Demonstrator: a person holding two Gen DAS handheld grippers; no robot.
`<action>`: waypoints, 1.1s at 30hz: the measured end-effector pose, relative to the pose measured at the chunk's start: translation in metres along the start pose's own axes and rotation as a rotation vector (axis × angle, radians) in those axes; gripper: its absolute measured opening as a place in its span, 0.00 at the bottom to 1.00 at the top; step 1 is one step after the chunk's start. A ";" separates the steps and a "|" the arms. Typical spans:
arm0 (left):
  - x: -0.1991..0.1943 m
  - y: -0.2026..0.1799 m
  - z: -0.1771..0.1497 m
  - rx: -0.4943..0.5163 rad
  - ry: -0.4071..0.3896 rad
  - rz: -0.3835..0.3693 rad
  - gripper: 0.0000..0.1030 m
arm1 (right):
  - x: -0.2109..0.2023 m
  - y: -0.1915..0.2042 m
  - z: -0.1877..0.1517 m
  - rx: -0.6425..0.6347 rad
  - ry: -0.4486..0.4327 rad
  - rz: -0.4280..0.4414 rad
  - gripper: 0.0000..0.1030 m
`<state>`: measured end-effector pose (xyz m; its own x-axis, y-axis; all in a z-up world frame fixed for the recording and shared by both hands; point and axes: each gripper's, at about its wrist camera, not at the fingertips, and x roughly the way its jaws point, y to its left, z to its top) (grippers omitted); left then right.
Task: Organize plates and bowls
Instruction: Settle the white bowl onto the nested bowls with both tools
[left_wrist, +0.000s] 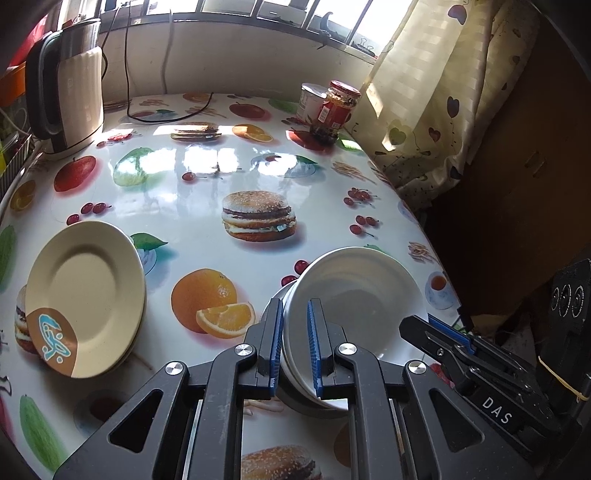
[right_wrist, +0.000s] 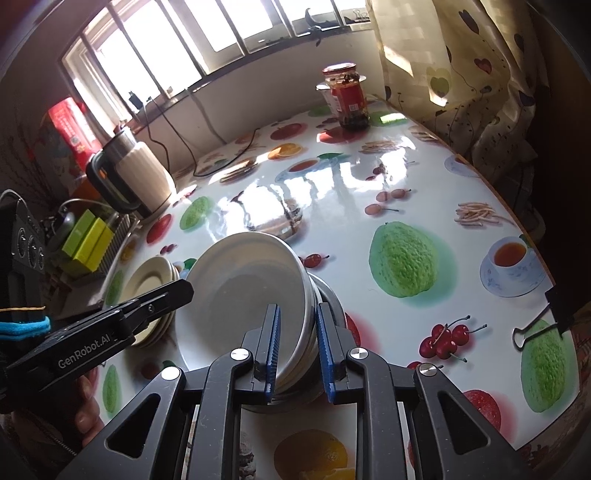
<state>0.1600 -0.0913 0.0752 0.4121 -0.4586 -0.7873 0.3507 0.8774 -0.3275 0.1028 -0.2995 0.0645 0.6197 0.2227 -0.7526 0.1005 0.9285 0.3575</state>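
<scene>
On table (left_wrist: 207, 173), both grippers clamping white bowls (left_wrist: 354, 295)

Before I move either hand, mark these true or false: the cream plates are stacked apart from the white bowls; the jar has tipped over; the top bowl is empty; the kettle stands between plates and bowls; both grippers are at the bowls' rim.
1. The cream plates sit in their own stack, apart from the white bowls. True.
2. The red-lidded jar has tipped over. False: it stands upright at the far end, by the curtain.
3. The top white bowl is empty. True.
4. The electric kettle stands between plates and bowls. False: it is at the far left corner.
5. The left gripper and right gripper both straddle the bowls' rim. True.
</scene>
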 end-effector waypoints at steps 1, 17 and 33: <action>0.000 0.000 0.000 0.000 0.001 0.001 0.12 | -0.001 0.000 0.001 0.004 0.006 0.004 0.19; 0.007 0.000 -0.001 -0.012 0.027 0.011 0.12 | 0.009 -0.006 0.011 0.052 0.052 0.020 0.21; 0.004 0.004 0.001 -0.022 0.014 -0.003 0.12 | 0.014 0.005 0.030 -0.056 -0.064 -0.030 0.15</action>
<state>0.1637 -0.0895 0.0712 0.3987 -0.4594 -0.7937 0.3332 0.8789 -0.3414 0.1354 -0.3010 0.0721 0.6656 0.1772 -0.7250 0.0772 0.9499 0.3030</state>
